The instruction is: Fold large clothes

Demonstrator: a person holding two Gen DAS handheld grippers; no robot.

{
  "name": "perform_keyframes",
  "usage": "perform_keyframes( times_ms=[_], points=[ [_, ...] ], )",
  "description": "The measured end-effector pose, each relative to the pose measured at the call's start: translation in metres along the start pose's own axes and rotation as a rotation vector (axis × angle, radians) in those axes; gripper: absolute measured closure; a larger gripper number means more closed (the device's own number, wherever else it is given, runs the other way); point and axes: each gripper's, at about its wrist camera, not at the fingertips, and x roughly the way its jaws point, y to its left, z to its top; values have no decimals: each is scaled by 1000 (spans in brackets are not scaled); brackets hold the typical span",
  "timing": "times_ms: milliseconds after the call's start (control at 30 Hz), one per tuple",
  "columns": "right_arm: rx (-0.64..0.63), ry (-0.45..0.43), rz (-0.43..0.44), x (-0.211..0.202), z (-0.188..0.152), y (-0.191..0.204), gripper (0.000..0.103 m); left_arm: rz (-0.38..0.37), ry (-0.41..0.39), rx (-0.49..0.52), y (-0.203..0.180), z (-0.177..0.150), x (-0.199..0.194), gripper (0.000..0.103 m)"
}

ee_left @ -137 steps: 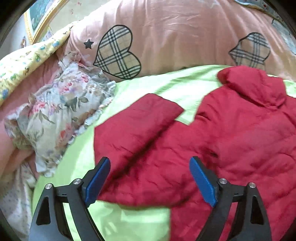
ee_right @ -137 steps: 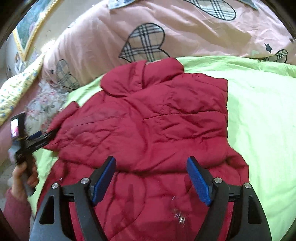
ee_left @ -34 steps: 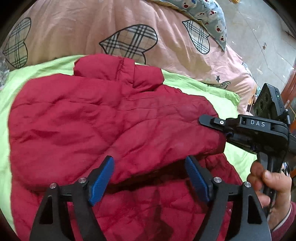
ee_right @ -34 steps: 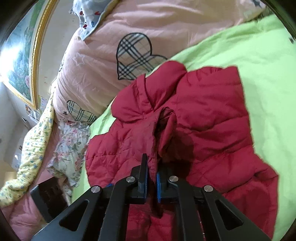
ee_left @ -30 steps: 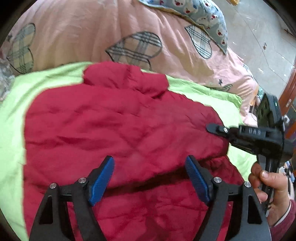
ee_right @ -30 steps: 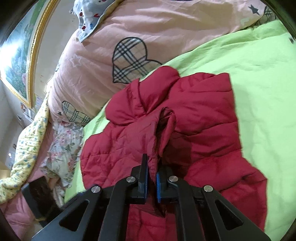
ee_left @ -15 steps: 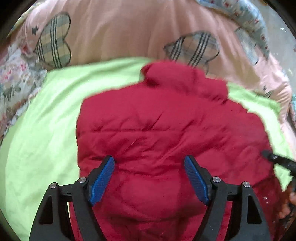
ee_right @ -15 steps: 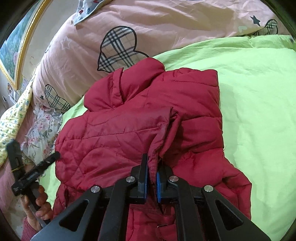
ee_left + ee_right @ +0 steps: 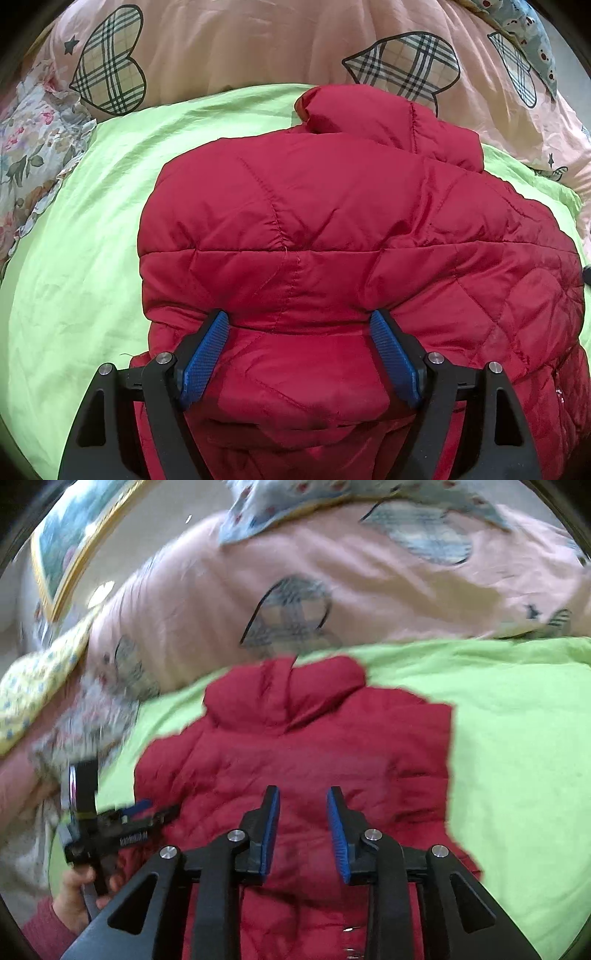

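Right wrist view: right gripper (image 9: 303, 830) has just released the red jacket (image 9: 332, 229); left gripper (image 9: 299, 354) gapes too; sleeve fold done.

- Your left gripper (image 9: 299, 354) has its jaws spread wide, the blue pads (image 9: 202, 363) facing each other with nothing pinched between them.
- From the right wrist view the same left gripper (image 9: 162, 814) shows at the lower left, level and pointing toward the middle of the frame (blurred, so its jaw gap can't be read there).
- Your left hand (image 9: 79, 890) is wrapped around that gripper's handle from below, with a red cuff at the wrist.
- Your right gripper (image 9: 303, 830) has its jaws parted, a moderate gap between them, gripping nothing.
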Motion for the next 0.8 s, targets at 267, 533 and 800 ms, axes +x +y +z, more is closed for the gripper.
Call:
perform_keyframes(
  times_ms=[267,533,800],
  points=[
    [47,118,-90,60,-22,-26,78,-3,21,37,-2,6,-11,28],
    [51,123,-106,62,-23,-24,78,8,-35,23,2,12,-26,31],
    [43,124,-112,63,-24,-25,78,26,22,-2,10,8,12,21]
  ],
)
